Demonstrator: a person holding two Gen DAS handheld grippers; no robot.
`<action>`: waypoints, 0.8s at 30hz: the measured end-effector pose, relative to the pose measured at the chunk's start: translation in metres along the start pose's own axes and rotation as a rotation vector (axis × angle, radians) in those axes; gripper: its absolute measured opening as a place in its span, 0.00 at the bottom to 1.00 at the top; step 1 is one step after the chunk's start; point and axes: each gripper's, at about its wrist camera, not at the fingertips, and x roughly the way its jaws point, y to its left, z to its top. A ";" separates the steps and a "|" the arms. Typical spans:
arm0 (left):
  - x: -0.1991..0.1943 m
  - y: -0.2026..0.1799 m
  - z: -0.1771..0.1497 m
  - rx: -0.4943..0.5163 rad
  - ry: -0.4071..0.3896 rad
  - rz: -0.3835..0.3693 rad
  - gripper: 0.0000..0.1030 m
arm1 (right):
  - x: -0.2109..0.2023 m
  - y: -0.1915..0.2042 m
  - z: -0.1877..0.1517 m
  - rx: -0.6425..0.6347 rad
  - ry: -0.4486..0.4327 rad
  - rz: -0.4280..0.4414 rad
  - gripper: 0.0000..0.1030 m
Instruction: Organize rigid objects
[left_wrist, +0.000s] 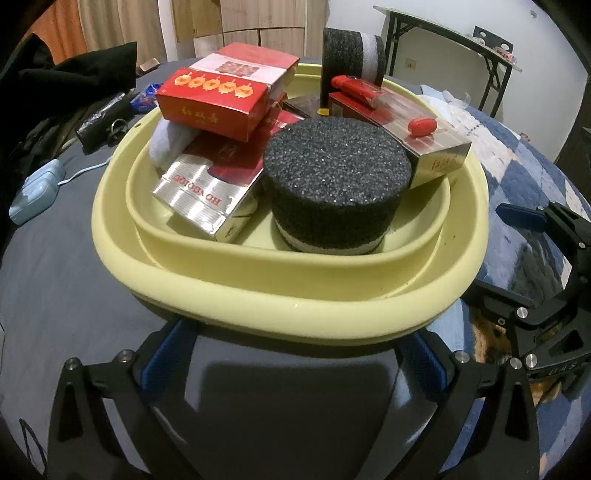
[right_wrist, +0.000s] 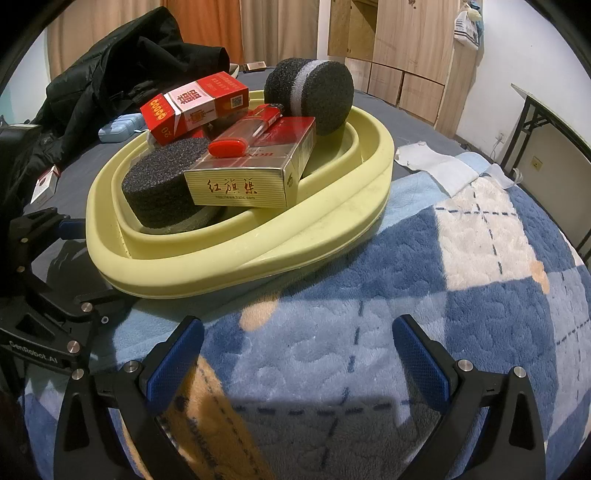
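A pale yellow basin (left_wrist: 288, 306) (right_wrist: 236, 266) sits on the bed and holds a pile: red cigarette boxes (left_wrist: 214, 103) (right_wrist: 195, 103), a silver and red box (left_wrist: 207, 192), a gold box (right_wrist: 240, 184) with a red lighter (right_wrist: 264, 114) and a small red capsule-shaped piece (left_wrist: 421, 125) (right_wrist: 227, 147) on it, and two black foam cylinders (left_wrist: 336, 184) (right_wrist: 314, 96). My left gripper (left_wrist: 295, 365) is open and empty just before the basin's near rim. My right gripper (right_wrist: 295, 358) is open and empty over the blue blanket, right of the basin.
A blue checked blanket (right_wrist: 461, 277) covers the right of the bed; a dark grey sheet (left_wrist: 55, 277) covers the left. A black jacket (right_wrist: 110, 62), a light blue case (left_wrist: 33, 192) with a cable, and small clutter lie behind. A folding table (left_wrist: 461, 48) stands at the back right.
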 end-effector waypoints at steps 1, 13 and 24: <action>0.000 0.000 0.001 -0.002 0.008 0.000 1.00 | 0.000 0.000 0.000 0.000 0.000 0.000 1.00; 0.002 0.002 0.002 0.004 -0.027 -0.008 1.00 | 0.000 0.000 0.000 0.000 0.000 0.000 1.00; 0.001 0.002 0.000 0.003 -0.037 -0.009 1.00 | 0.000 -0.001 0.000 -0.001 0.000 0.000 1.00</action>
